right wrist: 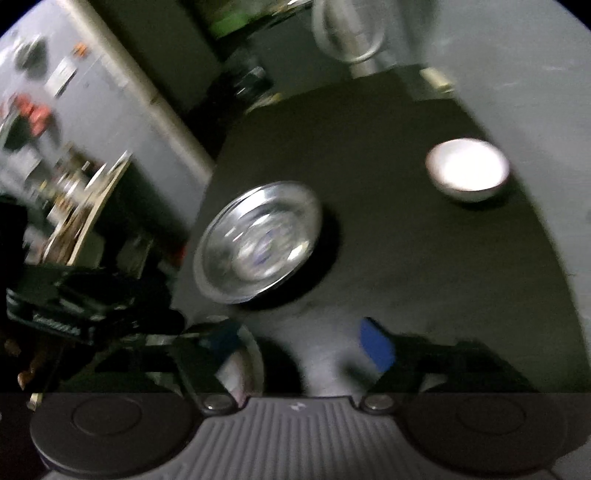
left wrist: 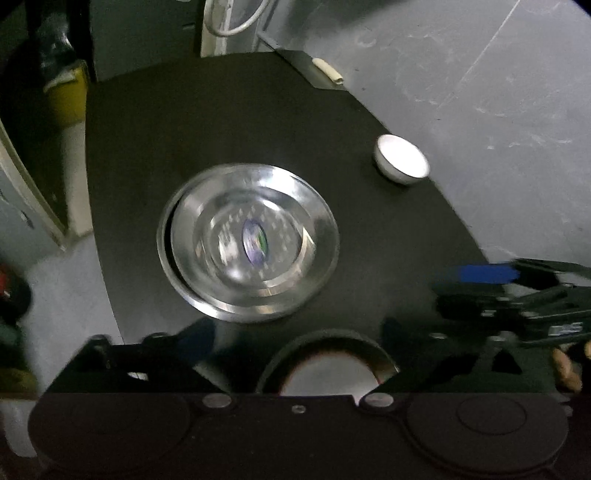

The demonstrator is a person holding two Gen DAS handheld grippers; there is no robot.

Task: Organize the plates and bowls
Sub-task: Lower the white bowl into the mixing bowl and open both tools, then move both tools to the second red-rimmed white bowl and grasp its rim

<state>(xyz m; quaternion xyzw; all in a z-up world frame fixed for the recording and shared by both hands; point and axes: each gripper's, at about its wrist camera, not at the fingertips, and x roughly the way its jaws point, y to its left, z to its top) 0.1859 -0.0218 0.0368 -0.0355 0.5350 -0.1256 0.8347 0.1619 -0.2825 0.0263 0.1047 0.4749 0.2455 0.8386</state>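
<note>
The dark counter (left wrist: 229, 122) has a round edge. All around the counter is a grey floor (left wrist: 480, 74) with pale scuff marks. Past the far edge of the counter stands a grey post (left wrist: 236, 22) with a white cord (left wrist: 236, 27) looped on it. At the far right corner of the counter lies a small cream thing (left wrist: 328, 70). To the far left of the counter sits a yellow bin (left wrist: 68, 99). Farther left of the counter, the right wrist view shows a blurry shelf (right wrist: 85, 206) full of small things.
</note>
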